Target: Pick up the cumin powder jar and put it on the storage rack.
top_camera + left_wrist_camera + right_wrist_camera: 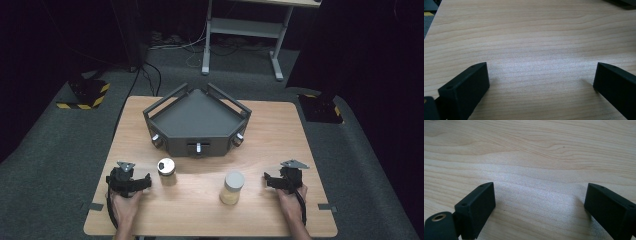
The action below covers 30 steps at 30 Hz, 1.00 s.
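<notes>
Nearest the high camera, a person's hands rest on the pale wooden table (200, 210), each holding a black two-jaw gripper. The left gripper (541, 80) has its jaws spread wide over bare wood grain; the right gripper (540, 200) likewise. The high view adds what those close views lack: a metal-lidded glass jar (166, 171), a grey-lidded jar of yellowish contents (232, 187) between the grippers, and a dark grey angular tray (197, 122) beyond.
</notes>
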Each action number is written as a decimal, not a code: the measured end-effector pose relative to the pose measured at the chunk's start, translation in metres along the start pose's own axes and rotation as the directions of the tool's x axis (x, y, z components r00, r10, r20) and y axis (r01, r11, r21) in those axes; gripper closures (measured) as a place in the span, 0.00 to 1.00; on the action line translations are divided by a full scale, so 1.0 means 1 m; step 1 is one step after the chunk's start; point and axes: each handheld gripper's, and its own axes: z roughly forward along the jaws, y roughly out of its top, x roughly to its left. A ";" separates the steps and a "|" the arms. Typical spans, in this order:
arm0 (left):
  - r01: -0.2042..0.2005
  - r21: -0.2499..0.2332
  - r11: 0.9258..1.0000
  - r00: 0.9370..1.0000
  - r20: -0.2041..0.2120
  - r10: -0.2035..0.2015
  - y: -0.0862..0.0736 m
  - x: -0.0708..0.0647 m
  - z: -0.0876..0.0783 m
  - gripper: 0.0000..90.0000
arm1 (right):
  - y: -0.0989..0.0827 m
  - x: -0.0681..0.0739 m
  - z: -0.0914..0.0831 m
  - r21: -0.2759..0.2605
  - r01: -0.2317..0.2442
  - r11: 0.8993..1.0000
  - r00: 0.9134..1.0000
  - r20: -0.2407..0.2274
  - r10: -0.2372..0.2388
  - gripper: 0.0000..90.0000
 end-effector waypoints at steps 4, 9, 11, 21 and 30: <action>0.015 0.000 1.000 1.000 -0.016 -0.015 0.001 -0.004 0.001 0.00 | 0.000 0.000 0.000 0.000 0.000 1.000 1.000 0.000 0.000 0.10; 0.021 -0.001 1.000 1.000 -0.019 -0.021 0.001 -0.005 0.001 0.00 | 0.000 0.000 0.000 0.000 0.000 1.000 1.000 0.000 0.000 0.10; 0.017 0.001 1.000 1.000 -0.017 -0.017 0.001 -0.005 0.001 0.00 | 0.000 0.000 0.000 0.000 0.000 1.000 1.000 0.000 0.000 0.10; -0.020 -0.003 1.000 0.996 0.084 0.020 0.002 0.002 -0.003 0.00 | 0.000 0.000 0.000 0.000 -0.004 1.000 1.000 0.002 0.004 0.10; -0.076 0.000 0.997 0.980 0.184 0.075 0.002 0.015 -0.016 0.01 | 0.000 0.000 0.000 0.000 -0.003 1.000 1.000 0.001 0.003 0.10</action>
